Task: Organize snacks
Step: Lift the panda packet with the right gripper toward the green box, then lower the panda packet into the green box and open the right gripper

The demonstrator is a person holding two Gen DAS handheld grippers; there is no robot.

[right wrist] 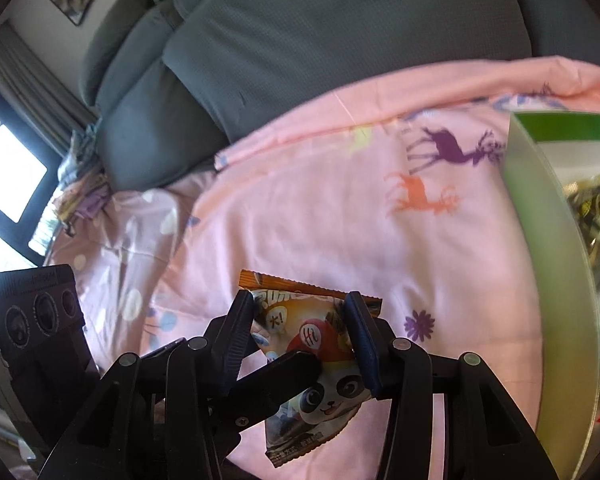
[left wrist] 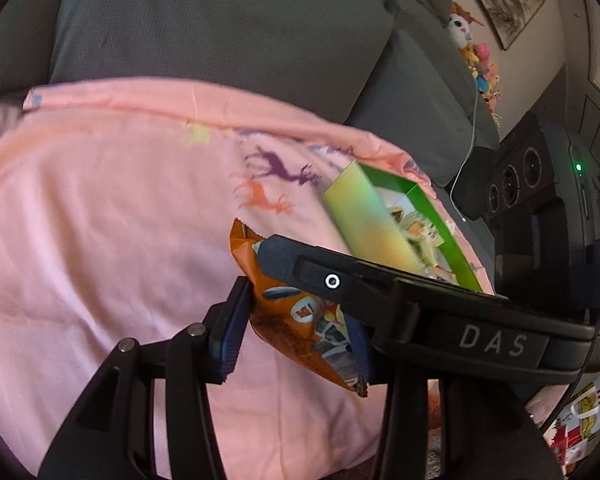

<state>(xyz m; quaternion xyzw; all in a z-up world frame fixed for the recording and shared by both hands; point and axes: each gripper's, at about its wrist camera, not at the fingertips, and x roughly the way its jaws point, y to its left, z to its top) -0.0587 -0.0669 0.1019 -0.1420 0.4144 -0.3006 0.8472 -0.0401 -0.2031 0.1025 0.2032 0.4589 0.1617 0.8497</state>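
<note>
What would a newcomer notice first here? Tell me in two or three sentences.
An orange snack packet with a panda face, low in the middle, pinched by both the right gripper and the left gripper. Behind it spreads a pink deer-print blanket; at the right stands a green box of snacks.

Left claw (left wrist: 296, 312): black plastic linkage arms, silver round pivot pins, dark blue ribbed pads (left wrist: 230, 340). Right claw (right wrist: 300, 340): same black arms and silver pins, blue ribbed pads (right wrist: 362, 340); seen from the left wrist, a flat black body lettered "DAS", a small white ring mark, a thin black cable.
</note>
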